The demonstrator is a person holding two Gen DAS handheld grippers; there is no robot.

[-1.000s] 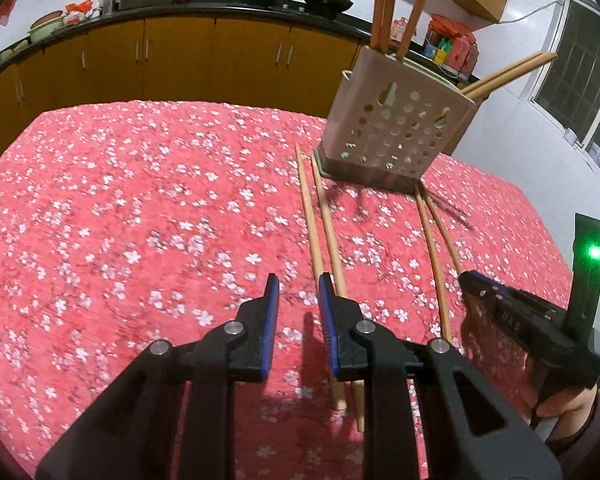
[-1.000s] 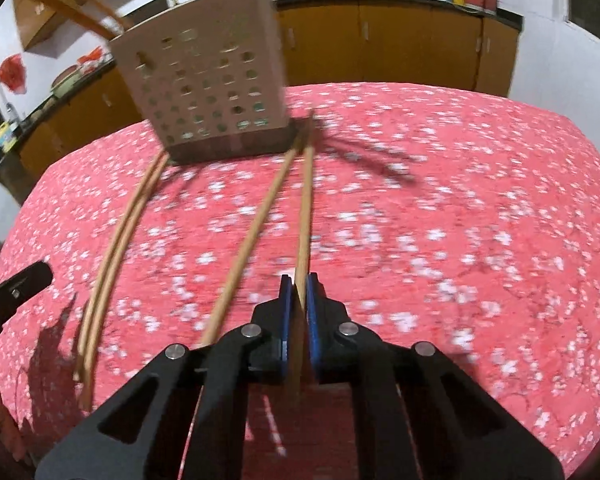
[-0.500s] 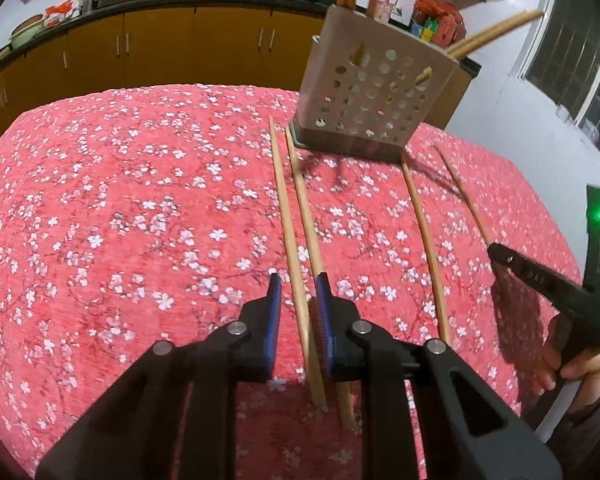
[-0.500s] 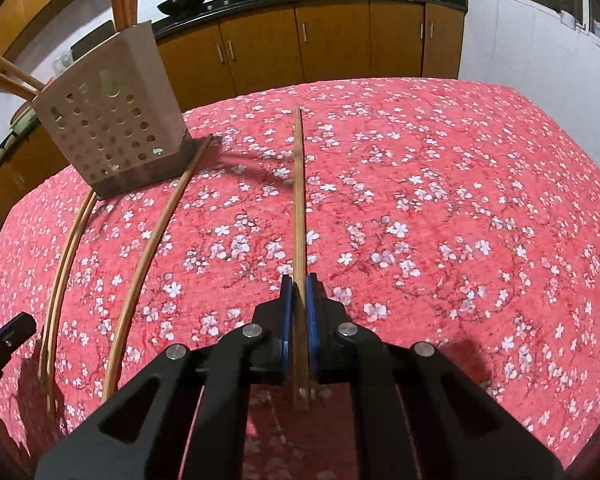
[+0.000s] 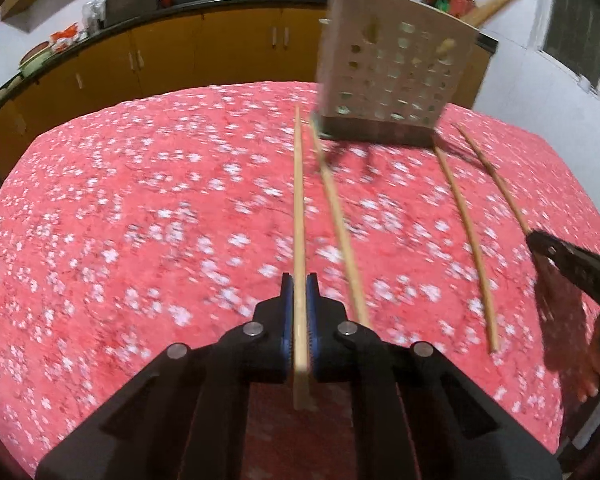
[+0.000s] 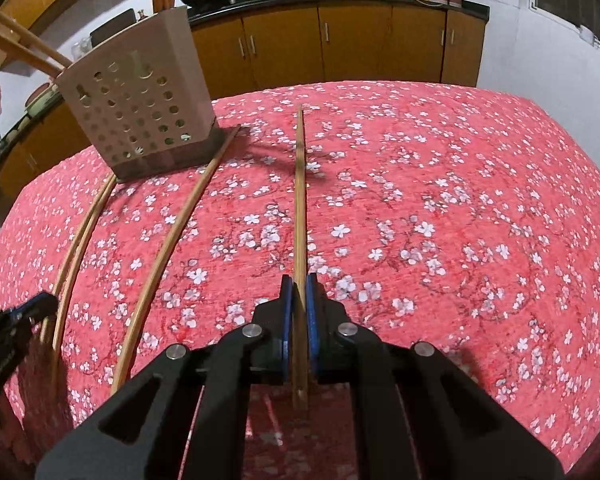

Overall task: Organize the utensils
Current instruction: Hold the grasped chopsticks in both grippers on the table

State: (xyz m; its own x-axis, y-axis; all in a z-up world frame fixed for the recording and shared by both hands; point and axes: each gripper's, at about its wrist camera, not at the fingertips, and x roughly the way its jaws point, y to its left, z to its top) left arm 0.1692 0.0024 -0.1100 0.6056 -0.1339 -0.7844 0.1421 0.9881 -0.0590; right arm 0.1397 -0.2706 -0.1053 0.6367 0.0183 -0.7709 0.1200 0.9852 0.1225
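On the red floral tablecloth (image 6: 460, 200), in front of the perforated utensil holder (image 6: 140, 120), lay two loose chopsticks; two more were gripped. The left gripper (image 5: 299, 292) had just closed on one chopstick (image 5: 298, 208) near its butt end, pads pressing both sides. The right gripper (image 6: 299, 292) was clamped likewise on another chopstick (image 6: 300, 200). Each stick appeared light, stiff and smooth. Held so near one end, the long free length would probably swing or pivot; a grip nearer mid-length seemed steadier.
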